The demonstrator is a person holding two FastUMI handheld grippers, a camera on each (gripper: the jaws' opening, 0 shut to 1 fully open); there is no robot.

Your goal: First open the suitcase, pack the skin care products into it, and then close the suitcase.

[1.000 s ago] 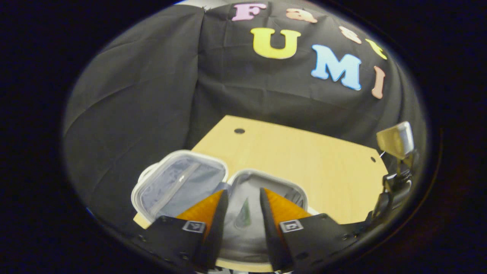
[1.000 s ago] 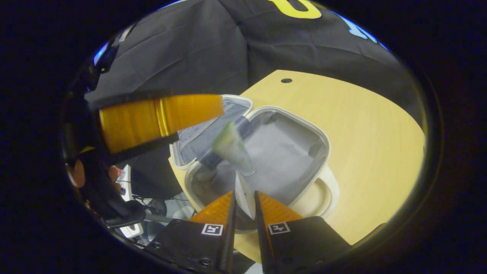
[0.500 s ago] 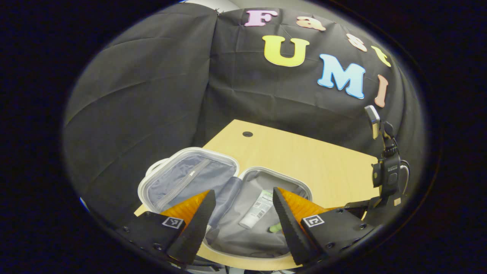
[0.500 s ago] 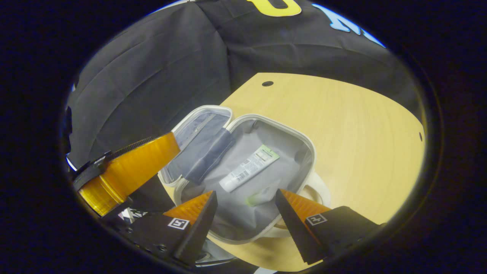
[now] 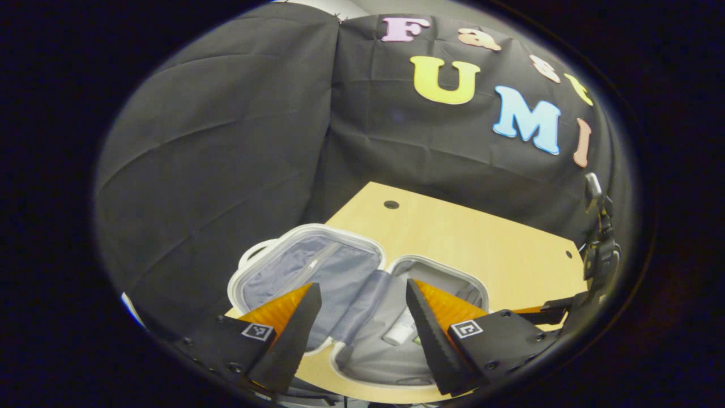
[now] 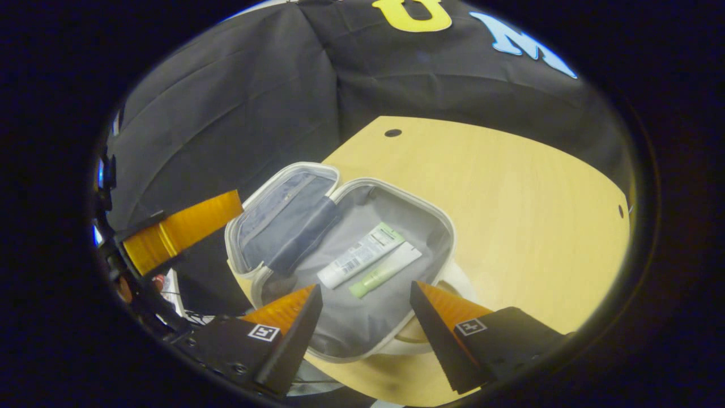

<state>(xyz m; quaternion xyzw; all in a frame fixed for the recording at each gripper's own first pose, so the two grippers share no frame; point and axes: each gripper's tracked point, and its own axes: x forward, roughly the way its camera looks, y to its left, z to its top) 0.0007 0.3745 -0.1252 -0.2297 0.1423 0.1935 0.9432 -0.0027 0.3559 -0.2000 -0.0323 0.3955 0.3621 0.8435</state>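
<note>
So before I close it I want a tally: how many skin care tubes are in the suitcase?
2, side by side in the open suitcase's right half: a white tube with a pale green end, and a green-capped tube just beside it, nearer the handle. Both tongs are empty.

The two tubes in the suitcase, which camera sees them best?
The right gripper view: the white tube and the green-capped tube lie side by side, whole, in the open suitcase. In the left gripper view a claw finger covers most of them.
</note>
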